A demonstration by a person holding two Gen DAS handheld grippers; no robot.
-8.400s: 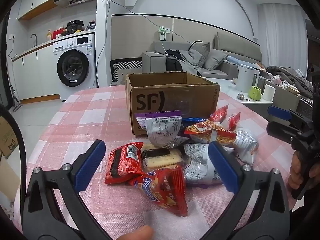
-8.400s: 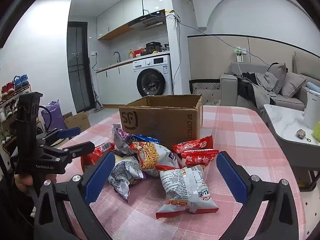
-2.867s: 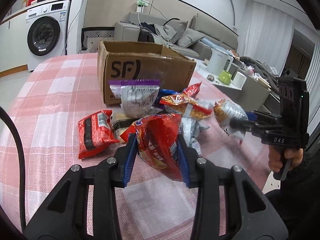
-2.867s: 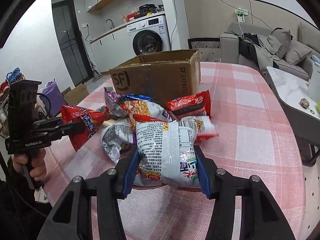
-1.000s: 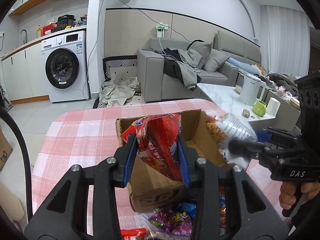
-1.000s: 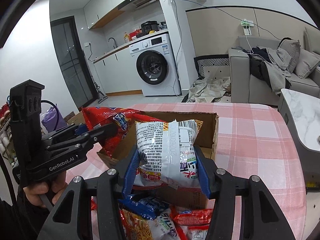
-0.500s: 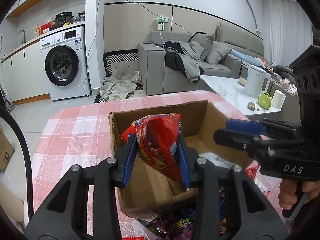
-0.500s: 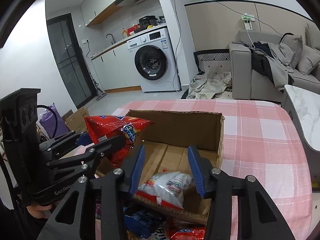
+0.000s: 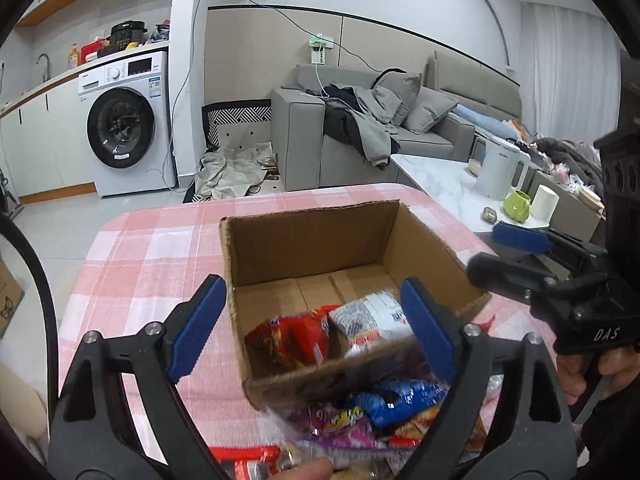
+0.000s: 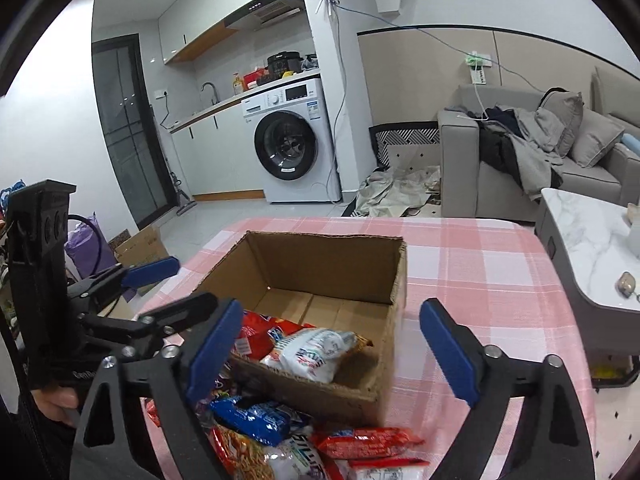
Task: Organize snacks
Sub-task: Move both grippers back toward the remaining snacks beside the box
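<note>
We see both the left gripper (image 9: 312, 330) & right gripper (image 10: 332, 346) spread wide w/ nothing held, red bag (image 9: 294, 338) & white bag (image 10: 316, 350) lying in the cardboard box (image 9: 312, 236); only the right view shows the noodle packet (image 10: 244, 454) outside.

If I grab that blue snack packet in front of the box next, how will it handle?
The blue packet looks like a crinkly, puffy film pouch, so probably light and squashy. Its glossy surface may slip between the pads. It overlaps neighbouring packets, so these may shift.

Snack pile (image 9: 360, 420) blurred, cut off at bottom edge.
</note>
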